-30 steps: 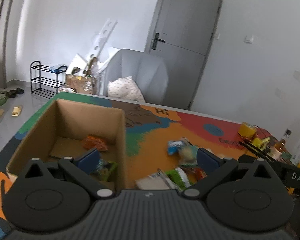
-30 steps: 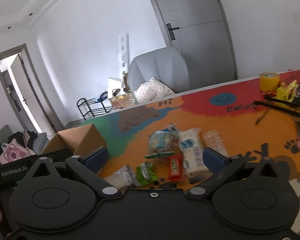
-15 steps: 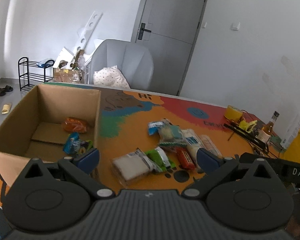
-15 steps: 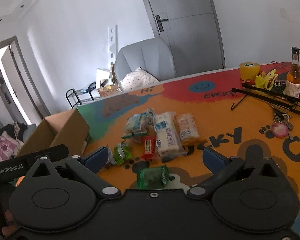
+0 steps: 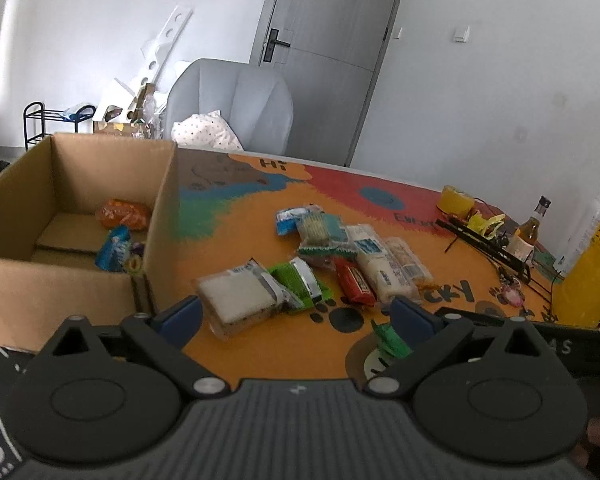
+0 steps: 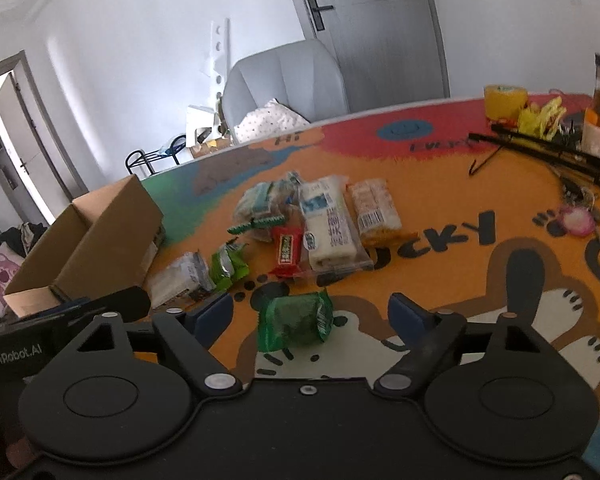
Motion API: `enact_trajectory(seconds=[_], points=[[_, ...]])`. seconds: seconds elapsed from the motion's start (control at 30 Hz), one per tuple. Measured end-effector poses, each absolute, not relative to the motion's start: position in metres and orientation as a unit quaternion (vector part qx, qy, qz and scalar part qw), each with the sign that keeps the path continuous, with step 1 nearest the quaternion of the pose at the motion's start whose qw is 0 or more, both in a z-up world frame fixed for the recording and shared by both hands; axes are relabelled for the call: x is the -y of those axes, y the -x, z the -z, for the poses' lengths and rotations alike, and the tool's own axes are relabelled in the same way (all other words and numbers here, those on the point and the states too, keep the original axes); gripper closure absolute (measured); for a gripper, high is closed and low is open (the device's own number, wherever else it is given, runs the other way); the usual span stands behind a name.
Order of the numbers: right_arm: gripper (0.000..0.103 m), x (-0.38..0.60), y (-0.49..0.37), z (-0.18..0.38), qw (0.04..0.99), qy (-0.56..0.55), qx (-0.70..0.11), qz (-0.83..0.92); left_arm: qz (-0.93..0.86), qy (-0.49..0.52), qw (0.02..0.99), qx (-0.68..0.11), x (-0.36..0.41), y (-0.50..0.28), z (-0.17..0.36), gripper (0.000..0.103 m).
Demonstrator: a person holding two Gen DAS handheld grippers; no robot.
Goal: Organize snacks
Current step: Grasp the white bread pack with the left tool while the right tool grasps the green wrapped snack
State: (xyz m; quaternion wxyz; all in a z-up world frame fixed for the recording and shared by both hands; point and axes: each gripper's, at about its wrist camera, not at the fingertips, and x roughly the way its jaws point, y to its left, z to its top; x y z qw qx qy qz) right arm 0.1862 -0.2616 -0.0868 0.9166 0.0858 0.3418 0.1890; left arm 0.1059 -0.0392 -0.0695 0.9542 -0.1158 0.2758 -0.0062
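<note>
Bright cartoon print covers the surface (image 6: 440, 280) in your grey-doored room, and over the last second both views have swung off the cardboard box (image 5: 60, 276) toward the loose snacks, so I judge you are lining up the next pick. Two packets already lie in the box, while the main heap (image 5: 340, 256) waits just right of it. Your right claw (image 6: 311, 314) now frames the green packet (image 6: 296, 322) with fingers spread, not touching it; your left claw (image 5: 296, 314) hangs equally wide and empty near the white-filled packet (image 5: 236, 300).
</note>
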Motion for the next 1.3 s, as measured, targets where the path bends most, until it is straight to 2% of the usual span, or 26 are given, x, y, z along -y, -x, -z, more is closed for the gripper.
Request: enact_trajectory(seconds=[0.47, 0.57, 0.67, 0.73, 0.8, 1.03, 1.3], points=[[0.028, 0.257, -0.212, 0.111, 0.905, -0.09, -0.361, -0.208, -0.051, 0.142, 0.952, -0.267, 0.049, -0.128, 0.091, 0.024], [0.034, 0.252, -0.215, 0.116, 0.902, -0.076, -0.366, -0.216, -0.08, 0.145, 0.952, -0.257, 0.05, -0.133, 0.096, 0.024], [0.043, 0.25, -0.216, 0.118, 0.899, -0.072, -0.366, -0.227, -0.1, 0.157, 0.948, -0.256, 0.05, -0.14, 0.102, 0.024], [0.054, 0.25, -0.217, 0.118, 0.898, -0.071, -0.365, -0.235, -0.11, 0.159, 0.948, -0.252, 0.052, -0.142, 0.104, 0.024], [0.058, 0.25, -0.218, 0.117, 0.898, -0.07, -0.364, -0.239, -0.121, 0.158, 0.948, -0.249, 0.053, -0.145, 0.104, 0.024], [0.065, 0.258, -0.22, 0.118, 0.901, -0.071, -0.359, -0.234, -0.169, 0.154, 0.942, -0.246, 0.06, -0.155, 0.109, 0.024], [0.066, 0.266, -0.222, 0.118, 0.906, -0.072, -0.356, -0.216, -0.198, 0.139, 0.934, -0.263, 0.063, -0.167, 0.119, 0.024]])
